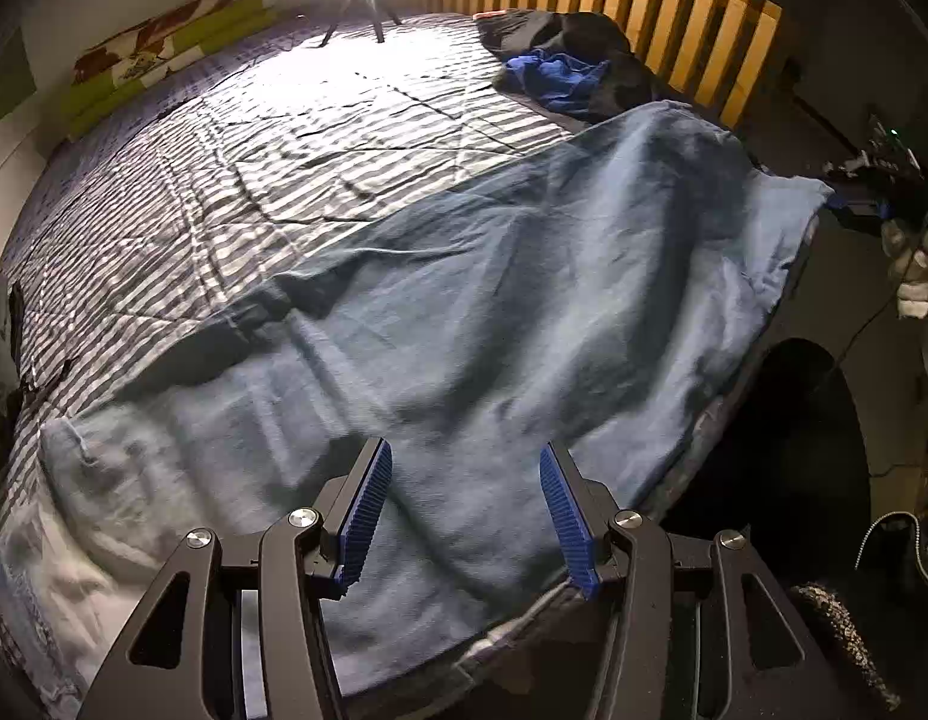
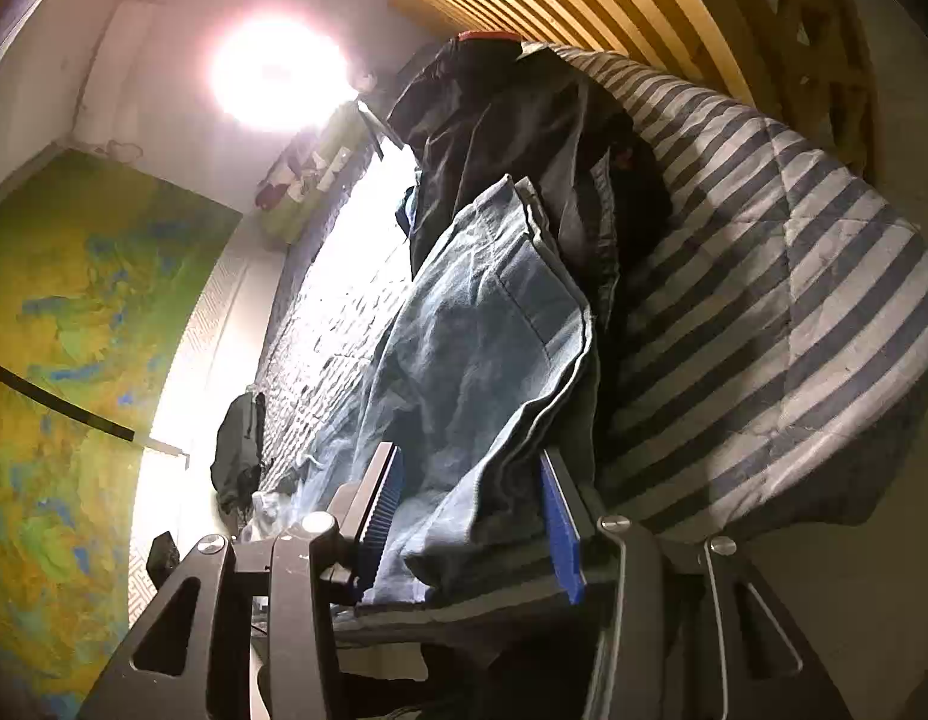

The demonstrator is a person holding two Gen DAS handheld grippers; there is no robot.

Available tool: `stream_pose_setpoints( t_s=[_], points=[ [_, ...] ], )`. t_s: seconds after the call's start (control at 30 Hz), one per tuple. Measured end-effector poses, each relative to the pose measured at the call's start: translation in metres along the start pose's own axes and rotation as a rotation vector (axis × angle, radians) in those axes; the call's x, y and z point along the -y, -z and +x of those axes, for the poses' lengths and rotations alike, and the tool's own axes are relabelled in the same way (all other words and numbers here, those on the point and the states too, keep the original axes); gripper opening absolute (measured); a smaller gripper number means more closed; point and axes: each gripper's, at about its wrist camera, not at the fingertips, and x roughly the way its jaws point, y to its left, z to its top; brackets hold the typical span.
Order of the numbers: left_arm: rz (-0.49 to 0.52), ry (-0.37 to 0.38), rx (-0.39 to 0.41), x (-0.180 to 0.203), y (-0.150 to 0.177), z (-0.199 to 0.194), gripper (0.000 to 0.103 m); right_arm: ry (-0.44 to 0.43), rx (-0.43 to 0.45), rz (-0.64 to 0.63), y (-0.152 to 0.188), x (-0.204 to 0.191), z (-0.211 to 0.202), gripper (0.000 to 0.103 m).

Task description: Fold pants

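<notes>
Left gripper (image 1: 464, 516) is held w/ jaws apart above pants (image 1: 464, 312) spread on striped quilt (image 1: 254, 150), right gripper (image 2: 469, 516) likewise apart, denim edge between pads unclamped, so pre-fold grasp pending: closure needed next.
</notes>
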Motion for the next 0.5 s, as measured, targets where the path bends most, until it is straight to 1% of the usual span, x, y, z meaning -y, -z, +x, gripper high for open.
stream_pose_setpoints(
  t_s=[0.1,0.17,0.23,0.3,0.37,0.4,0.47,0.5],
  points=[
    [0.006,0.001,-0.006,0.004,0.002,0.0,0.055,-0.01,-0.021,0.012,-0.001,0.004,0.007,0.044],
    [-0.011,0.01,-0.008,0.004,0.002,0.0,0.055,-0.021,-0.033,0.032,0.0,0.007,0.011,0.044],
    [-0.015,0.045,0.0,0.011,-0.004,-0.002,0.055,-0.021,-0.035,0.04,0.0,0.007,0.013,0.044],
    [0.031,0.061,0.01,0.028,-0.014,-0.001,0.056,-0.011,-0.018,0.041,-0.002,0.005,0.012,0.044],
    [0.067,0.093,0.014,0.046,-0.024,0.004,0.056,-0.029,0.01,0.041,-0.003,0.004,0.003,0.044],
    [0.091,0.126,0.016,0.06,-0.032,0.008,0.056,-0.024,0.014,0.039,-0.004,0.005,0.001,0.044],
    [0.146,0.168,0.022,0.089,-0.048,0.02,0.058,-0.014,0.009,0.036,-0.006,0.005,0.0,0.044],
    [0.184,0.185,0.028,0.11,-0.058,0.028,0.059,-0.007,-0.001,0.033,-0.008,0.005,0.002,0.044]
  ],
)
